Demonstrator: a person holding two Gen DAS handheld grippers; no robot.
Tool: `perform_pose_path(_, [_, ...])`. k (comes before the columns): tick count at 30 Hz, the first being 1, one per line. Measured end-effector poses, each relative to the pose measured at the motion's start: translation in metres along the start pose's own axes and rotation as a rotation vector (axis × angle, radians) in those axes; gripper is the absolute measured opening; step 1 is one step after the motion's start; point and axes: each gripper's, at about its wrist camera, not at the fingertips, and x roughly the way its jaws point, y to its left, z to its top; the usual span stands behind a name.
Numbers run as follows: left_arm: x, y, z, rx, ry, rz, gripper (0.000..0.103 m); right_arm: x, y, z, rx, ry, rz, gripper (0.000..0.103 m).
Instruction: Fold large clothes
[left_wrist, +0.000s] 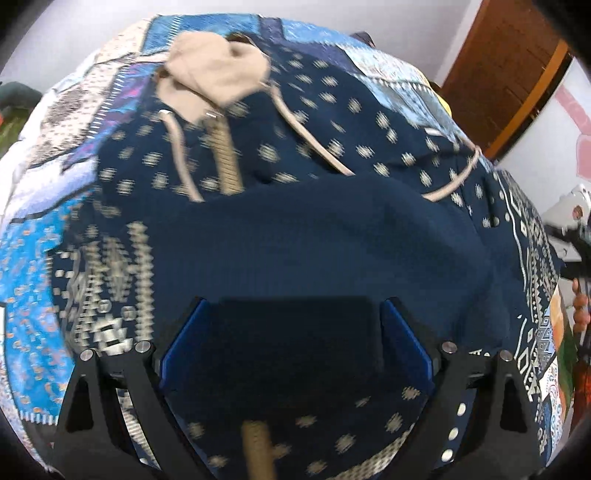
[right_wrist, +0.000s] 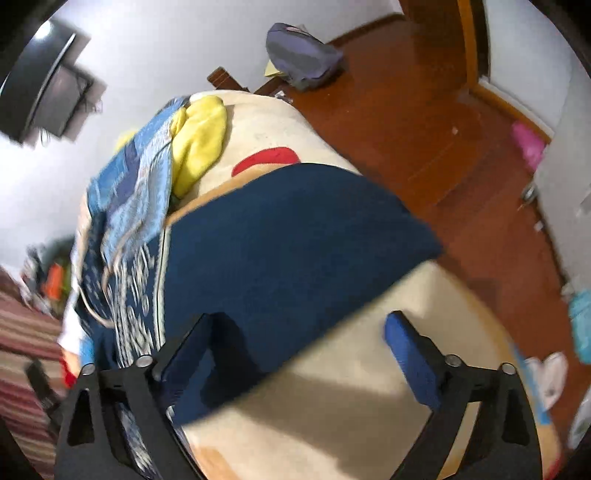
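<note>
A large navy garment (left_wrist: 295, 229) with cream patterned patches and drawstrings lies spread on the bed; a plain navy part of it is folded over the patterned part. Its beige hood lining (left_wrist: 218, 70) sits at the far end. My left gripper (left_wrist: 293, 314) hovers over the plain navy fold, jaws wide apart, nothing between them. In the right wrist view the same navy garment (right_wrist: 288, 236) lies across the cream bed cover (right_wrist: 369, 387). My right gripper (right_wrist: 299, 332) is open above its near edge; the left finger (right_wrist: 192, 354) overlaps the cloth.
A blue patchwork quilt (right_wrist: 136, 184) and a yellow cloth (right_wrist: 201, 140) lie at the bed's far side. A wooden floor (right_wrist: 424, 129) with a grey bag (right_wrist: 303, 55) lies to the right. A wooden door (left_wrist: 502, 62) stands beyond the bed.
</note>
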Motion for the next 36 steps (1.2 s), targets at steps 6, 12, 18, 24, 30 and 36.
perform_pose_path(6, [0.011, -0.003, -0.001, -0.015, -0.025, -0.019, 0.099, 0.018, 0.002, 0.020, 0.102, -0.072, 0.044, 0.051])
perform_pose_path(12, [-0.009, -0.002, -0.010, 0.000, -0.030, 0.008, 0.099, -0.005, 0.022, 0.031, 0.071, -0.118, 0.010, 0.010])
perform_pose_path(18, [-0.062, 0.011, -0.023, -0.006, -0.111, 0.017, 0.099, -0.072, 0.105, 0.019, -0.135, -0.217, 0.096, 0.006])
perform_pose_path(24, [-0.120, 0.033, -0.039, 0.001, -0.213, 0.055, 0.099, -0.113, 0.234, -0.030, -0.402, -0.267, 0.208, 0.006])
perform_pose_path(30, [-0.156, 0.064, -0.067, -0.045, -0.243, 0.067, 0.099, -0.050, 0.324, -0.116, -0.581, -0.110, 0.226, 0.006])
perform_pose_path(36, [-0.165, 0.100, -0.106, -0.099, -0.210, 0.083, 0.099, 0.038, 0.320, -0.166, -0.538, 0.102, 0.075, 0.006])
